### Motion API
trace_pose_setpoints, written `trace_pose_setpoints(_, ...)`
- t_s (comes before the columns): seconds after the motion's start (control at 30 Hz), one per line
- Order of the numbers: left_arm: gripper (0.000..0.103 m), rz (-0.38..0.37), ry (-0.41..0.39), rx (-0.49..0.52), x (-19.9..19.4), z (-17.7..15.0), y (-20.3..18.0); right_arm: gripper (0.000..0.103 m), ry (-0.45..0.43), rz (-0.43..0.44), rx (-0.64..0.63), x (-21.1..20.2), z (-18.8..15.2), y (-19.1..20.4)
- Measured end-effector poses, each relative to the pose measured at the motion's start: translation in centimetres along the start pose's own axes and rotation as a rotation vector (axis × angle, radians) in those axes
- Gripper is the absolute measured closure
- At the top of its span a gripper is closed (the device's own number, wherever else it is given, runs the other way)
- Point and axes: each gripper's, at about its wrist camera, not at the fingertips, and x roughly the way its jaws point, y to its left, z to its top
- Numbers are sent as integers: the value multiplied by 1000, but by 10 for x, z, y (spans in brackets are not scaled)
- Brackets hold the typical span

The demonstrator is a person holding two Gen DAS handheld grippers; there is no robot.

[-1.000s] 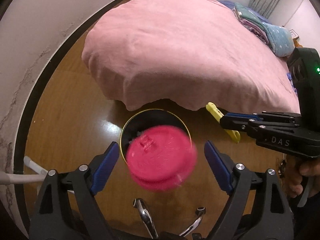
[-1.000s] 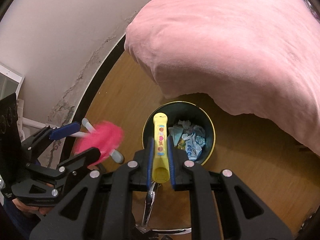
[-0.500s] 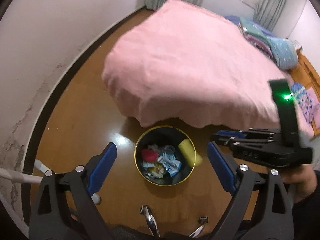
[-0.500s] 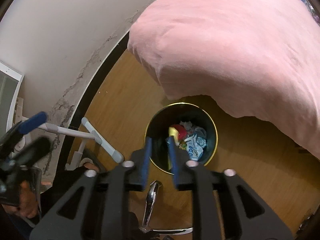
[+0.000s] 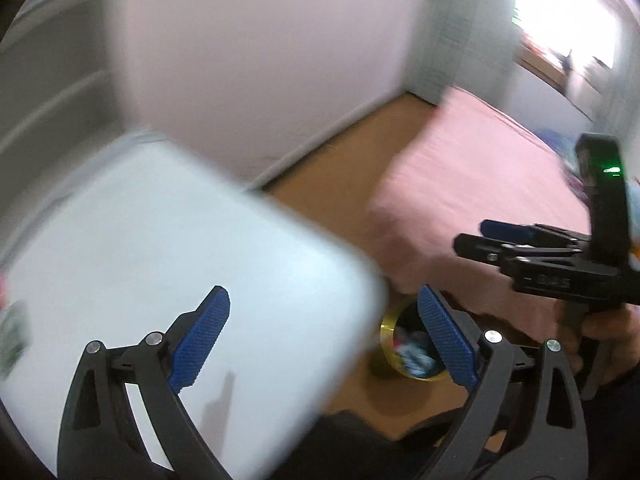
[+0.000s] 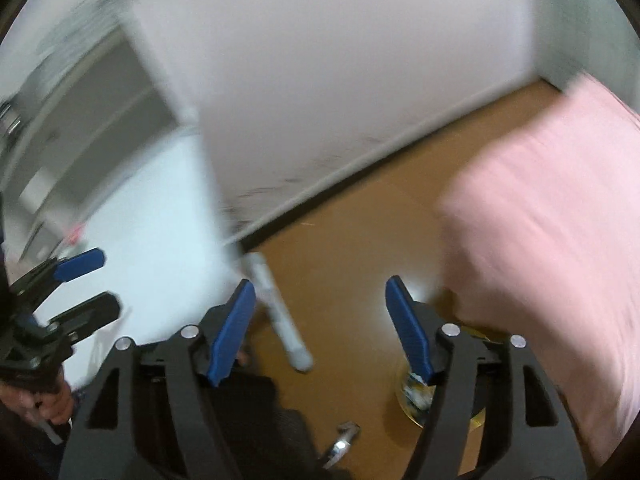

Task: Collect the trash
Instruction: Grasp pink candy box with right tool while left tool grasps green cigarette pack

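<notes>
Both views are blurred by motion. My left gripper [image 5: 324, 340] is open and empty, raised over the corner of a white table [image 5: 160, 248]. The round gold-rimmed trash bin [image 5: 412, 354] stands on the wooden floor below, with wrappers inside, partly hidden by my right finger pad. My right gripper [image 6: 320, 334] is open and empty above the floor; the bin [image 6: 416, 394] shows low behind its right finger. My right gripper also shows in the left wrist view [image 5: 500, 240], and my left gripper in the right wrist view [image 6: 86, 284].
A bed with a pink cover [image 5: 480, 184] fills the right side, close to the bin. A white wall [image 6: 340, 80] with a dark baseboard runs behind. A white table leg [image 6: 280, 316] slants over the floor. A grey shelf unit [image 6: 92, 120] is at the left.
Both grippers have swung up and left, away from the bin toward the white table. The pink lid and the yellow item dropped into the bin; my right gripper has opened.
</notes>
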Motion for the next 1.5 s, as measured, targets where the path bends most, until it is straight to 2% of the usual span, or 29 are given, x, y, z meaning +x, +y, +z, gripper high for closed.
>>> trace_pose_setpoints(0.07, 10, 88, -29, -77, -31, -11, 56, 35, 27, 103, -99, 24, 20, 65)
trace_pose_setpoints(0.17, 10, 241, -41, -191, -71, -37, 136, 35, 68, 182, -231, 56, 36, 147)
trace_pose_setpoints(0.2, 10, 273, -41, -220, -81, -45, 155, 34, 89, 222, -289, 72, 41, 189)
trace_pose_setpoints(0.3, 10, 388, -40, -340, -121, -84, 226, 29, 136, 285, -394, 104, 48, 274)
trace_pose_setpoints(0.37, 10, 435, -33, -401, -137, -104, 256, 27, 162, 302, -468, 124, 51, 332)
trace_pose_setpoints(0.4, 10, 452, -26, -430, -144, -114, 269, 26, 183, 312, -509, 137, 52, 368)
trace_pose_setpoints(0.47, 10, 475, -16, -489, -155, -136, 295, 25, 215, 341, -551, 153, 53, 411)
trace_pose_setpoints(0.53, 10, 478, -9, -529, -162, -152, 314, 24, 243, 318, -603, 177, 55, 461)
trace_pose_setpoints(0.7, 10, 465, 11, -538, -159, -160, 333, 24, 345, 222, -643, 237, 61, 523)
trace_pose_setpoints(0.77, 10, 455, 18, -516, -155, -157, 337, 24, 383, 179, -654, 255, 60, 534)
trace_pose_setpoints(0.8, 10, 452, 20, -504, -155, -158, 335, 29, 390, 157, -659, 260, 60, 538)
trace_pose_setpoints(0.83, 10, 449, 24, -489, -152, -154, 336, 35, 403, 137, -663, 265, 60, 541)
trace_pose_setpoints(0.87, 10, 448, 26, -476, -150, -150, 335, 52, 413, 131, -664, 268, 60, 541)
trace_pose_setpoints(0.9, 10, 439, 25, -458, -147, -145, 335, 60, 405, 126, -673, 267, 61, 542)
trace_pose_setpoints(1.0, 10, 398, 27, -408, -137, -136, 341, 60, 383, 191, -653, 251, 71, 532)
trace_pose_setpoints(1.1, 10, 357, 59, -294, -119, -114, 335, 60, 364, 240, -627, 233, 81, 512)
trace_pose_setpoints(1.2, 10, 235, 95, -150, -94, -91, 327, 60, 350, 273, -592, 212, 88, 479)
trace_pose_setpoints(1.37, 10, 214, 151, -31, -58, -70, 322, 60, 329, 292, -525, 181, 95, 411)
trace_pose_setpoints(1.43, 10, 210, 186, -18, -43, -66, 323, 60, 323, 293, -490, 167, 95, 381)
trace_pose_setpoints(1.5, 10, 254, 188, -18, -32, -62, 326, 60, 312, 285, -457, 155, 93, 352)
